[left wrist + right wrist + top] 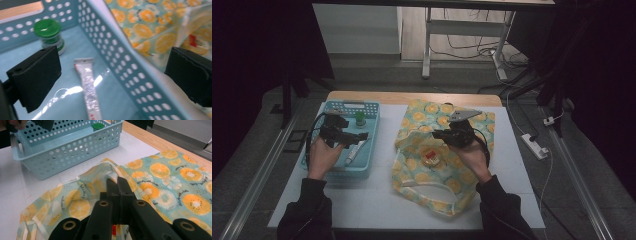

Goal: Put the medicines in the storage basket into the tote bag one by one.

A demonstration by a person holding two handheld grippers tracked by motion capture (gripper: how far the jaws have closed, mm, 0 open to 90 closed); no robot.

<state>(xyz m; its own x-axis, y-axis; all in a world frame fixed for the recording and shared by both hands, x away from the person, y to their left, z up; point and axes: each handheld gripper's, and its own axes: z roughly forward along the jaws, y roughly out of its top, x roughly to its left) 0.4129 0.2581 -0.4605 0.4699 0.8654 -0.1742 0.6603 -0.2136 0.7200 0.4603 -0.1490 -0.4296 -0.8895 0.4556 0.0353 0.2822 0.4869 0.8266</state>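
On bag (160, 177): "...with a butter" txt

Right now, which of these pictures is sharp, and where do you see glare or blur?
High view: dim, dark around the table, the blue basket and fruit-print bag small and soft. Left gripper view: bright, slightly smeared, glare streaking the basket floor beside the white tube. Right gripper view: the bag's print is crisp; the shut right gripper looms dark up close.

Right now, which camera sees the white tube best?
The left gripper view: the white tube lies close up on the basket's floor. The high view shows it small; in the right gripper view I can't make it out.
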